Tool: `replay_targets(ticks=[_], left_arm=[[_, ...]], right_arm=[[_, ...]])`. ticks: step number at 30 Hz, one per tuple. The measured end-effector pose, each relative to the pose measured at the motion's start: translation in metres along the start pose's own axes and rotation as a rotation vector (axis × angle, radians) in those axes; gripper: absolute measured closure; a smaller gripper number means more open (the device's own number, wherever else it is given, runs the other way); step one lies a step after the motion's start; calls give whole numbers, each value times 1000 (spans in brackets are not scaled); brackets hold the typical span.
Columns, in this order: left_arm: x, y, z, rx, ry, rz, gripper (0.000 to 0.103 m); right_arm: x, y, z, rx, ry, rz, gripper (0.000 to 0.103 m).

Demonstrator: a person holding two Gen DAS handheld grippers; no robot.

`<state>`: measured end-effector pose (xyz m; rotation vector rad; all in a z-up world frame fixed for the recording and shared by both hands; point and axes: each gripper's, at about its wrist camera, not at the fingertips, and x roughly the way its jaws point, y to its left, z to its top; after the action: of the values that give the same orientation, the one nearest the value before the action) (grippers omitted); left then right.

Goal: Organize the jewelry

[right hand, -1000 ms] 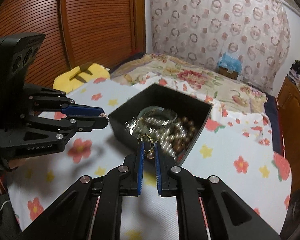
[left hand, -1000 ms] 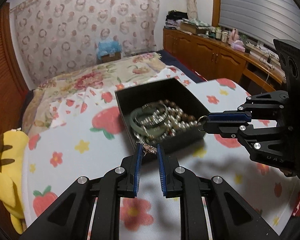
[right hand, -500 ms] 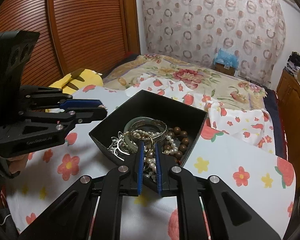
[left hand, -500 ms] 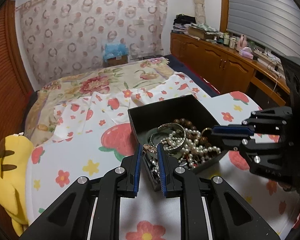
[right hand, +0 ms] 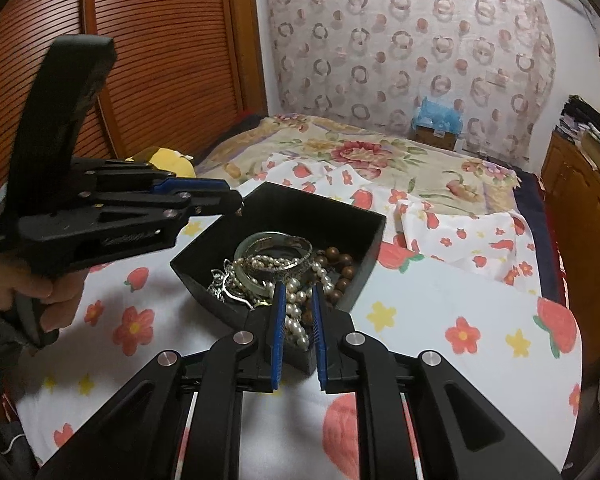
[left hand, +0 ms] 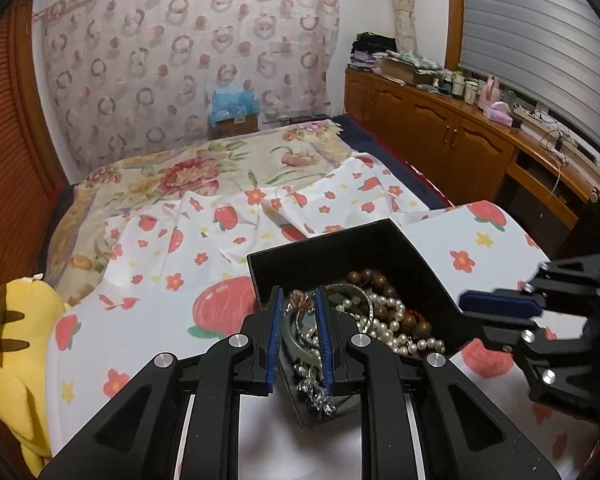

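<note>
A black open box (left hand: 384, 240) (right hand: 300, 208) sits on the flowered cloth and holds pearl strands (left hand: 392, 316), brown beads (right hand: 340, 260), a green bangle (right hand: 256, 280) and silver chains. My left gripper (left hand: 298, 300) hovers over the box's near-left corner, jaws slightly apart, with a small bronze earring (left hand: 300, 300) between the tips. It also shows in the right wrist view (right hand: 236, 204) at the box's far-left rim. My right gripper (right hand: 298, 294) is slightly open and empty over the box's near edge; it shows in the left wrist view (left hand: 500, 306) beside the box.
A yellow plush toy (left hand: 8, 340) lies at the table's left. A bed with floral quilt (left hand: 204, 172) is behind the table. Wooden cabinets (left hand: 460, 148) with clutter run along the right. A slatted wooden door (right hand: 160, 60) stands at the left.
Both grippers rose and moved in over the box. The right gripper's small ring is gone from its tips and the jaws parted. The left jaws parted slightly around the earring.
</note>
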<state>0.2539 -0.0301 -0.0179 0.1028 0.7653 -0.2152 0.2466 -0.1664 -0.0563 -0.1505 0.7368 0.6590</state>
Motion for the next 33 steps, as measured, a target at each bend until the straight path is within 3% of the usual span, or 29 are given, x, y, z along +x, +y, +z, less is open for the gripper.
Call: replay_targets(ticks=[4,7,13,14,15,17,23,27,33], left_arm=[[-2,-3,0,-11,-5,1,74],[-10,-8,-6,-17,-11,12,70],[-42,-14,-30,-56,-44,50,37],[-50,-17,-36,-60,-55,65,26],[-57,-18,-40,-63,-69,75,21],[-75,-23,-51,-67,-101,93,11],[-110,-35,-75,-79,-134,142,8],[-129,-40,-90,-104,-149,151,8],[-149,-43,-106,-119,-166,187,8]], right_arm=[[-11,-1,-10,22,-13,-26,88],[-19,-4,-17,46,-26,-41,88],[-45,3,-29,78,-74,-64,88],[-50,6,-32,82,-83,-67,83],[-53,9,-33,84,-92,-72,69],[-65,15,-40,90,-124,-88,52],[-91,28,-53,114,-185,-119,25],[-107,38,-59,112,-221,-149,13],[-131,52,-75,121,-268,-217,4]])
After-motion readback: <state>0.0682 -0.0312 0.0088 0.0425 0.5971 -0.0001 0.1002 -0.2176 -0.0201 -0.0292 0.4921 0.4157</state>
